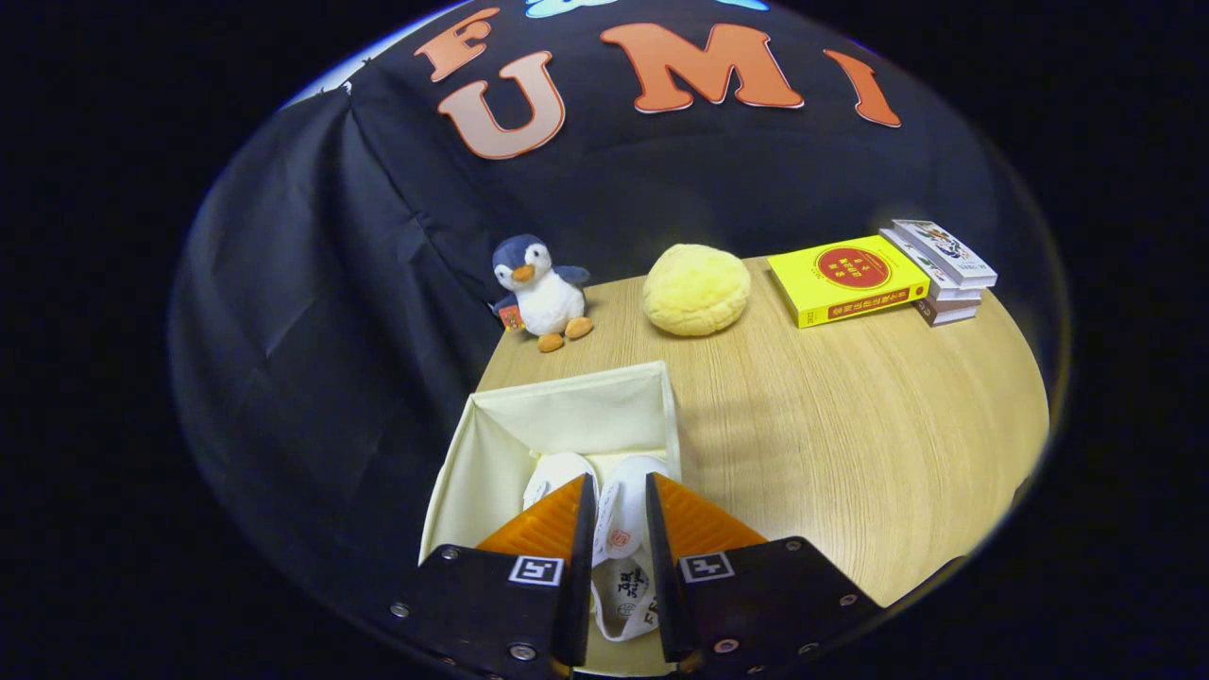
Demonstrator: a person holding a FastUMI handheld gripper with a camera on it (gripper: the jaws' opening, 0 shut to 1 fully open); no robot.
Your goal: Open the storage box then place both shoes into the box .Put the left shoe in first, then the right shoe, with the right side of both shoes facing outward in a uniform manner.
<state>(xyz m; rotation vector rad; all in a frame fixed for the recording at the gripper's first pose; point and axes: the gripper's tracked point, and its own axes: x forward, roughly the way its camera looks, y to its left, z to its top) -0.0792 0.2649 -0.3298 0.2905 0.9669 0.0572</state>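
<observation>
We see the hand-held gripper point(619, 529) narrowly parted, fingers clamping the right shoe point(623, 529) inside the open storage box point(491, 444); left shoe point(557, 472) at its 9 o'clock.

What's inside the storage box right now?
Two white shoes lie side by side in the open storage box: one ahead of the fingers, the other between the gripper fingers. The fingers cover their rear parts and the box's floor.
</observation>
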